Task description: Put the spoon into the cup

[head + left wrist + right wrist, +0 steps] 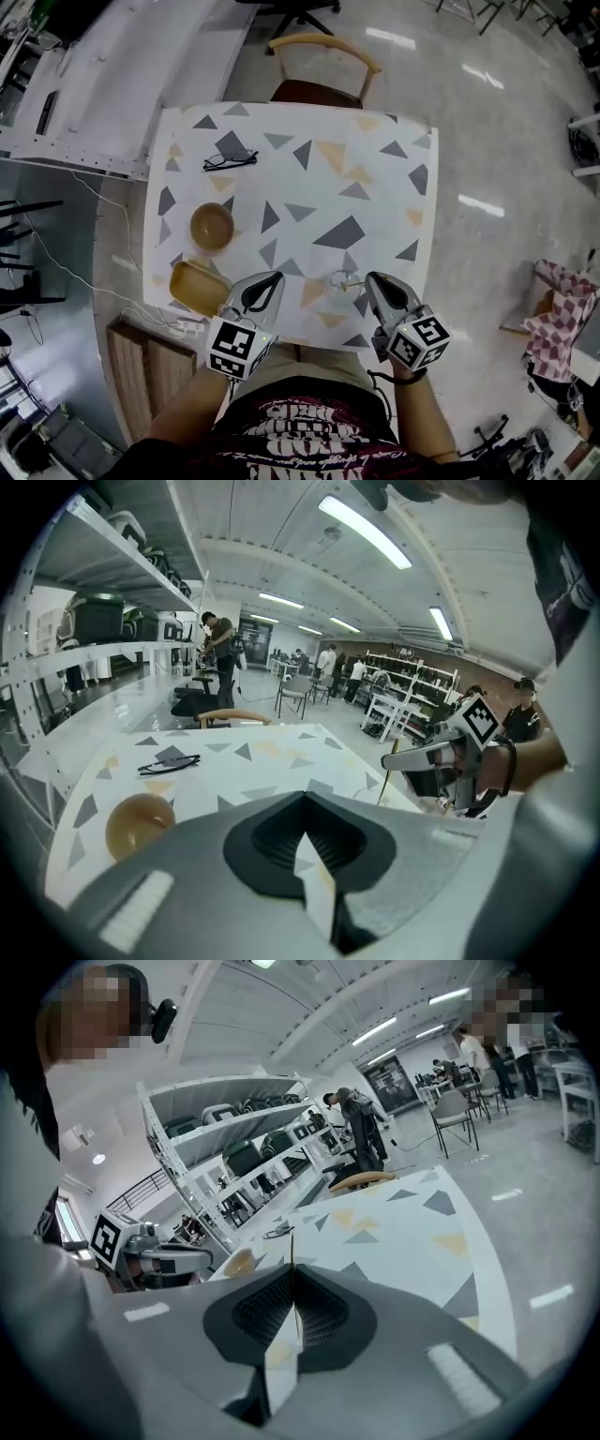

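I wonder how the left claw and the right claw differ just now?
The left claw is shut on nothing; the right claw is shut on the spoon. The left claw is beside the wooden dish; the right claw is beside the cup. Both are shut.

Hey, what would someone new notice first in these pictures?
The white table scattered with grey and tan triangles fills the head view. At its near edge the left gripper and right gripper flank a clear cup, the right one shut on a thin spoon. A brown bowl sits left.
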The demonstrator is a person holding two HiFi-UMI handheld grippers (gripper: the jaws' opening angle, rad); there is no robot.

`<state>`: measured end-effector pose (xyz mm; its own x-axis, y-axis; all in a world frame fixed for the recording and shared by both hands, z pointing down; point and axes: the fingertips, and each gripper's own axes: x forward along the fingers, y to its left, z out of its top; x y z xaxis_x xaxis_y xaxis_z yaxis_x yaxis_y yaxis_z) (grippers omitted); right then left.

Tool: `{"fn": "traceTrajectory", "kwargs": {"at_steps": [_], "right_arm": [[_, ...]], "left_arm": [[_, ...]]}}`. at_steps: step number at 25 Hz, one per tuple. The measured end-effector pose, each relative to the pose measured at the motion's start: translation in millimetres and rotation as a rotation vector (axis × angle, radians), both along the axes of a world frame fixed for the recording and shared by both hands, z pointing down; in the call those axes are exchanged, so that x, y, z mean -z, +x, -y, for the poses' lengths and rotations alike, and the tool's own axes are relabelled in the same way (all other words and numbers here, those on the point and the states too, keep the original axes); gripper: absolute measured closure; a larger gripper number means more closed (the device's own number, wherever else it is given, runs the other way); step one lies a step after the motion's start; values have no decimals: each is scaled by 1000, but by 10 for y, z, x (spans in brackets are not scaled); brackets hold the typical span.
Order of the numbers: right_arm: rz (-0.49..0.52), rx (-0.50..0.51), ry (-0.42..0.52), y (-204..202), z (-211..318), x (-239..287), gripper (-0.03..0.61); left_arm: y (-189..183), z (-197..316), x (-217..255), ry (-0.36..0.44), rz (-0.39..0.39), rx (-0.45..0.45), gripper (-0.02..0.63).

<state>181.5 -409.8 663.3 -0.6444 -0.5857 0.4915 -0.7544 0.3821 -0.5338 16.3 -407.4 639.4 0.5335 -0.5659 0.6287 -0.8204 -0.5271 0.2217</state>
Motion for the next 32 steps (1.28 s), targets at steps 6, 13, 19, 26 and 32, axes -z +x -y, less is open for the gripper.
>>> {"fn": "traceTrajectory", "kwargs": {"at_steps": [6,13,19,26,32], "right_arm": [[-31,-14,-8,-33,-24,-168,543],[-97,-48,12,21,-83,-164,389],[-173,-101,50,121,-279,84,301],[-242,-136,256,34,-667,883,413],[-261,-184,429,24,-1065,1671,549]], "left_arm": [[14,-125,-88,-34,5,3,614],[-95,-243,187,12,-5,12,614],[-259,-415,574,94,-26,11,614],[-407,-782,1119,190,-88,13,614],[-571,-1051,1596,306,-125,12,614]]}}
